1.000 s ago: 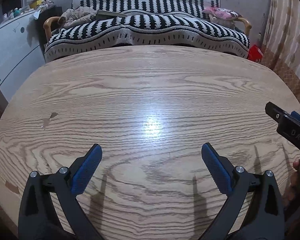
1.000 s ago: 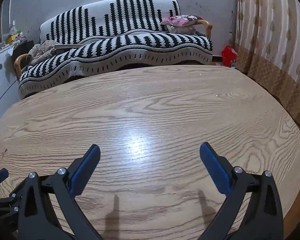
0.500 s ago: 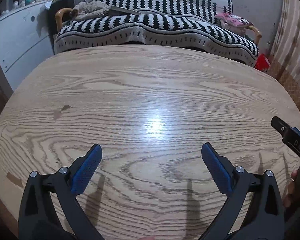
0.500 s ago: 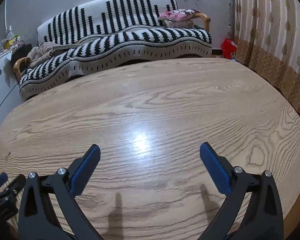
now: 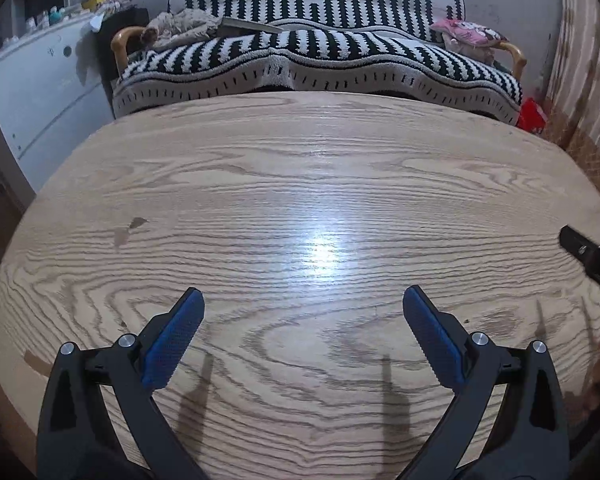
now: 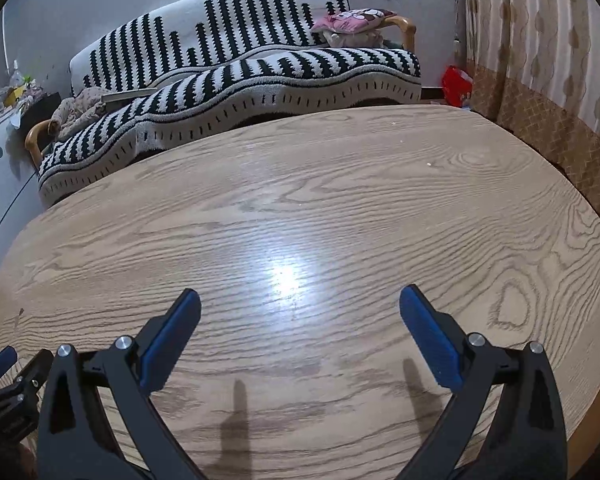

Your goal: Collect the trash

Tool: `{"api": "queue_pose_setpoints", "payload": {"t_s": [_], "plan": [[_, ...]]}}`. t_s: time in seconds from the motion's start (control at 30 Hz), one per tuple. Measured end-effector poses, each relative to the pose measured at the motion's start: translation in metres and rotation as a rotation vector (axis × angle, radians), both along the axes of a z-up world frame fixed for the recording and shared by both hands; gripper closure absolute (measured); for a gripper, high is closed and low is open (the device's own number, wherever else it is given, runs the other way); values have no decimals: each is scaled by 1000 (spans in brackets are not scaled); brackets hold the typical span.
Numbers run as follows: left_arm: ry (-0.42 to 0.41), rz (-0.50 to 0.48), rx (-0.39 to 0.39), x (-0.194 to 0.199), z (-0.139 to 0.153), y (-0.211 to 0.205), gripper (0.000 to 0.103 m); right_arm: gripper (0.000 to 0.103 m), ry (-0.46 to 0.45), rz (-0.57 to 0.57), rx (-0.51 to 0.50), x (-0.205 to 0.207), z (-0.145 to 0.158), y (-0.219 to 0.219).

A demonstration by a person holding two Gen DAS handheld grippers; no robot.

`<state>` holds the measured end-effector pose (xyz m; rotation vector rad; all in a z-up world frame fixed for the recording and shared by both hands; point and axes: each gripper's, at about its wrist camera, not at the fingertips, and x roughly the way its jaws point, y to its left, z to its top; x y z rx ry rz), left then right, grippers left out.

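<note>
Oak-grain worktop [image 5: 300, 184] shows no trash (handling unknowable); your left gripper [image 5: 302, 312] and right gripper [image 6: 300, 312] hold jaws wide, empty.

left gripper [image 5: 303, 312] spread wide above wooden table [image 5: 300, 184], striped sofa [image 5: 316, 56] beyond

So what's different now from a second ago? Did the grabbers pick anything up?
Nothing was picked up. Both views shifted a little: in the left view the black-and-white striped sofa slid right, and the right gripper's black tip slipped toward the edge. In the right view the sofa tilted. The left gripper and right gripper stayed open and empty over the round wood-grain table.
</note>
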<state>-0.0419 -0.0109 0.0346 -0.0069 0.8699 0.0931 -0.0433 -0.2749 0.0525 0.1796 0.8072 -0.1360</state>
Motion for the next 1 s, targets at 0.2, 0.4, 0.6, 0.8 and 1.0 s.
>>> {"api": "queue_pose_setpoints", "payload": {"t_s": [0.2,0.4,0.6,0.8,1.0], "plan": [[-9,9,17,-2,1,-1,6,7,13,-11,19,1,-3,-4],[-4,19,-6,-4,1,2,6,7,19,-1,8,1,-3,-1],[-5,15,-7,-4,1,3,6,7,26,12,-3,2,-4,2],[-6,16,-15,-4,2,2,6,7,34,18,-7,4,-5,2],[-3,14,-20,-4,0,1,6,7,38,19,-3,4,-5,1]]}}
